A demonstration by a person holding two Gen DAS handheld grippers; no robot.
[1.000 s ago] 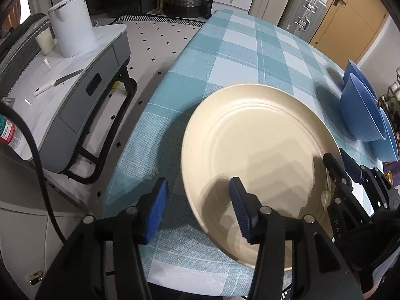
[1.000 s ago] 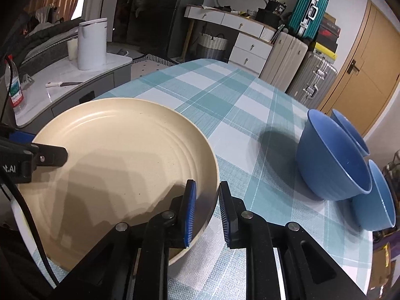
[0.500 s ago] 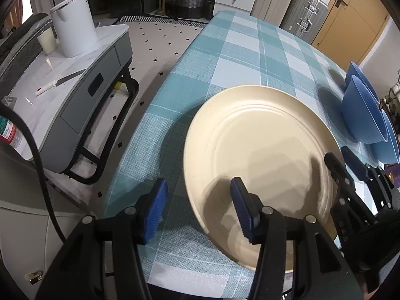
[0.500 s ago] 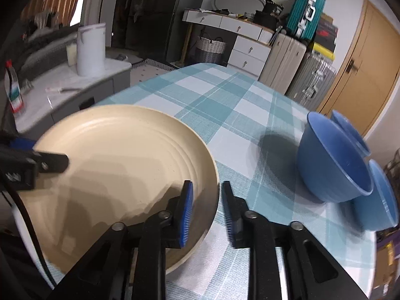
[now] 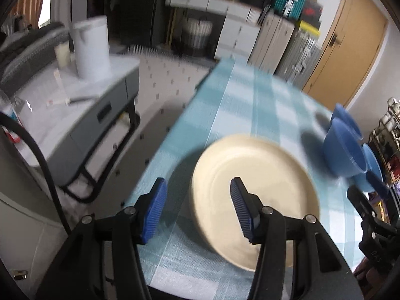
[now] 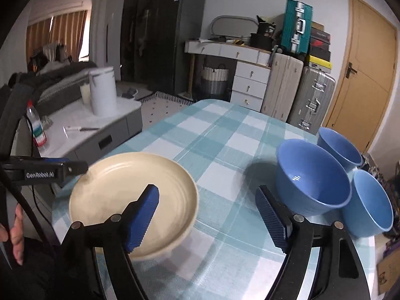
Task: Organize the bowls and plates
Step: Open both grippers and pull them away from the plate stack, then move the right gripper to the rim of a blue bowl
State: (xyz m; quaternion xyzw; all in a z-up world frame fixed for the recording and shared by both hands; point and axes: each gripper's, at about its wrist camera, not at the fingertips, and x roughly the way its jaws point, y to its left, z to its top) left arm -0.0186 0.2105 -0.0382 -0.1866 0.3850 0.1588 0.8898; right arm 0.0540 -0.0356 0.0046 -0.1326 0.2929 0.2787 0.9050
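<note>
A cream plate (image 5: 255,190) (image 6: 132,195) lies flat on the checked tablecloth (image 6: 220,135) near its front left corner. My right gripper (image 6: 207,216) hovers above the plate's right rim. Its jaws are opening wide and neither pad touches the plate. My left gripper (image 5: 198,210) hangs open over the plate's left rim without touching it, in a blurred picture. Its black finger (image 6: 72,168) shows at the plate's far left. Three blue bowls (image 6: 312,182) (image 6: 340,147) (image 6: 370,202) stand huddled together at the table's right edge, and they appear again as blue bowls (image 5: 345,147).
A grey side cabinet (image 6: 100,135) left of the table carries a white kettle (image 6: 103,92) and a plastic bottle (image 6: 36,127). Suitcases (image 6: 310,97) and a wooden door (image 6: 367,70) stand beyond the table's far end. A person's hand (image 6: 15,230) shows at the lower left.
The right gripper has let go of the plate's rim, spread its jaws wide and pulled up and back. The left gripper has risen and tipped upward, its jaws no wider.
</note>
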